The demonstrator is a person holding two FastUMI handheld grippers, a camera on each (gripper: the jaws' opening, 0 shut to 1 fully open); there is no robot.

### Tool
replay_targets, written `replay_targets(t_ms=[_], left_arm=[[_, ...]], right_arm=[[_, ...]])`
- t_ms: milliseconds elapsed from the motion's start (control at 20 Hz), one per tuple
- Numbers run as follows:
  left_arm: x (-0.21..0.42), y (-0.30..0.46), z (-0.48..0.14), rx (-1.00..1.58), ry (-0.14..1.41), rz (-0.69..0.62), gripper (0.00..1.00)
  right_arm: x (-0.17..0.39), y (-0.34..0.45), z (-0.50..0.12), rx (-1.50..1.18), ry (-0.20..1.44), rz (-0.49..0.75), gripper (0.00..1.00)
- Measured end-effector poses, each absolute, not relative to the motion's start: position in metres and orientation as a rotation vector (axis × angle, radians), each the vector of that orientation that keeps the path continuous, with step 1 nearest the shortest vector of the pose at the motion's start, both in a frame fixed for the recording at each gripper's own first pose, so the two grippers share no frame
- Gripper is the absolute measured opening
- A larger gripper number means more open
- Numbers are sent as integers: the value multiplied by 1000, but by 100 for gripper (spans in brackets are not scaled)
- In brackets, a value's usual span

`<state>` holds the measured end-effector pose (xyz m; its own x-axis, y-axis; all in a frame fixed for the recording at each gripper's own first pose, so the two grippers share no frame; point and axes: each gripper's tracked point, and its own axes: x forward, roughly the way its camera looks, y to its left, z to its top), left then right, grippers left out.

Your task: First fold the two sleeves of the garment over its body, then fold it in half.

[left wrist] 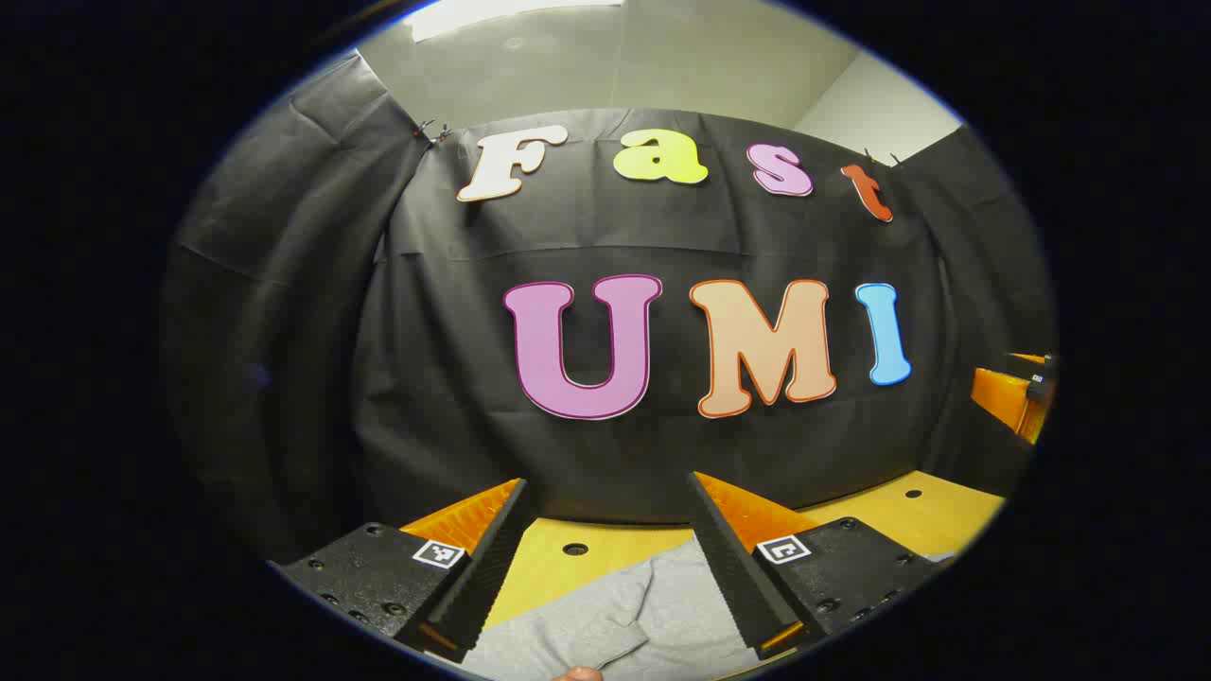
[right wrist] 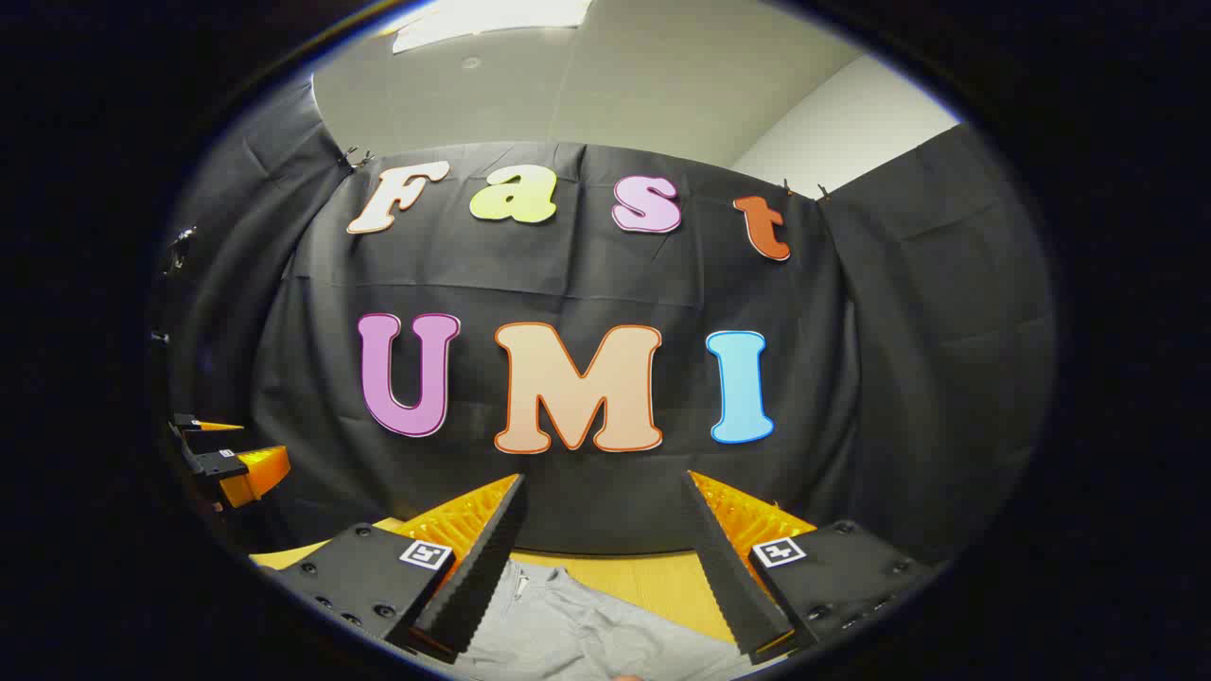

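Observation:
A grey garment (left wrist: 624, 619) lies on the yellow table (left wrist: 568, 567) below my left gripper (left wrist: 605, 492), which stands open above it with nothing between its fingers. In the right gripper view the grey garment (right wrist: 577, 629), with a zip near its top, lies under my right gripper (right wrist: 603, 487), also open and held above the cloth. The right gripper (left wrist: 1017, 392) shows at the right edge of the left gripper view. The left gripper (right wrist: 227, 454) shows at the left edge of the right gripper view. Most of the garment is hidden below both views.
The yellow table's (right wrist: 662, 582) far edge meets the black cloth wall close ahead. Round holes (left wrist: 574, 549) dot the tabletop. A fingertip (left wrist: 577, 673) shows at the bottom edge of the left gripper view.

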<state>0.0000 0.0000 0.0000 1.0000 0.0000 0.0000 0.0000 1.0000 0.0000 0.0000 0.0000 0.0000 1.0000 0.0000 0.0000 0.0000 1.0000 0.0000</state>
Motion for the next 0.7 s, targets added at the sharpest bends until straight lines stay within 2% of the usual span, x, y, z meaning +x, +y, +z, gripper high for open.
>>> replay_targets(t_ms=[50, 100, 150, 200, 250, 300, 350, 400, 450, 550, 600, 700], left_arm=[[-2, 1, 0, -1, -1, 2, 100], [-3, 1, 0, -2, -2, 3, 96], [-4, 0, 2, -3, -5, 2, 99], [-5, 0, 3, -2, -7, 2, 96], [-6, 1, 4, -2, -10, 3, 100], [-7, 0, 4, -1, -14, 2, 96], [-8, -1, 5, 1, -17, -1, 100], [-8, -2, 5, 3, -18, -2, 100], [-8, -2, 6, 2, -20, -4, 95], [-10, -4, 6, 0, -21, -7, 100], [-12, -3, 6, 0, -23, -8, 96], [-13, -2, 6, 3, -24, -8, 95]], right_arm=[[0, 2, 1, -2, 1, 5, 99], [-1, 3, 0, -6, 0, 11, 99], [-2, 4, 0, -10, -1, 14, 100], [-2, 5, 2, -14, -4, 16, 99], [-4, 5, 4, -16, -7, 18, 100], [-4, 5, 4, -17, -9, 17, 99], [-4, 5, 4, -18, -7, 17, 100], [-6, 5, 3, -19, -5, 16, 99], [-7, 4, 3, -21, -3, 15, 100], [-9, 4, 5, -25, -2, 12, 100], [-9, 4, 5, -24, -3, 9, 100], [-11, 6, 6, -20, -5, 10, 100]])
